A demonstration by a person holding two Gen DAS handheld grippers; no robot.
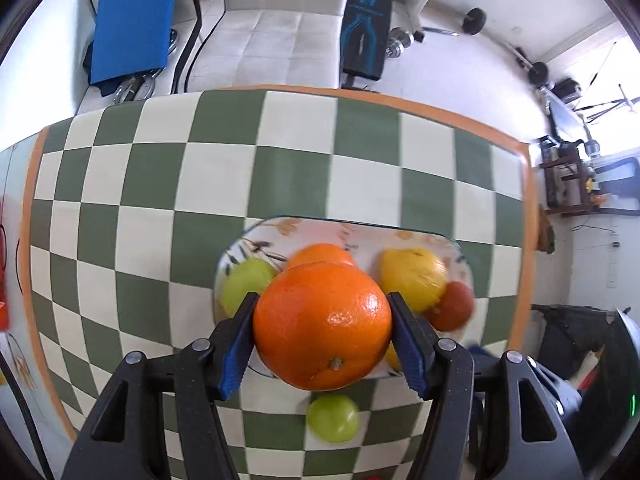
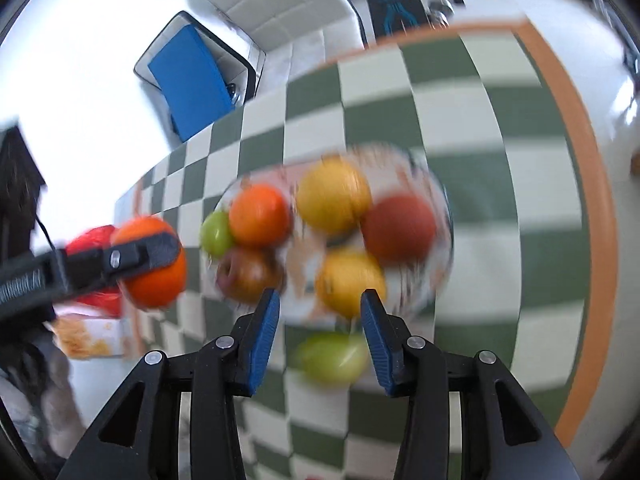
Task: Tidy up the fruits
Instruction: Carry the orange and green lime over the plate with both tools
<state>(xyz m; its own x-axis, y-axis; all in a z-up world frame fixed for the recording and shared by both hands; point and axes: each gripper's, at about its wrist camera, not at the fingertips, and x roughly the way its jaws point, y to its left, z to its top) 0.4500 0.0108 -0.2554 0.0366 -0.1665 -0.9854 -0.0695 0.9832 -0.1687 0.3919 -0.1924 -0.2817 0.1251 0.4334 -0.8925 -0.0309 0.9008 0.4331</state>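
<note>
My left gripper is shut on a large orange and holds it above the near edge of a patterned plate. It also shows at the left of the right wrist view. The plate holds several fruits: a green apple, a second orange, two yellow lemons, a red fruit and a dark red apple. A green apple lies on the checkered cloth just in front of the plate. My right gripper is open and empty above that apple.
The table has a green and white checkered cloth with an orange border. A white padded chair and a blue board stand beyond the far edge. A red bag and a printed box sit at the table's left side.
</note>
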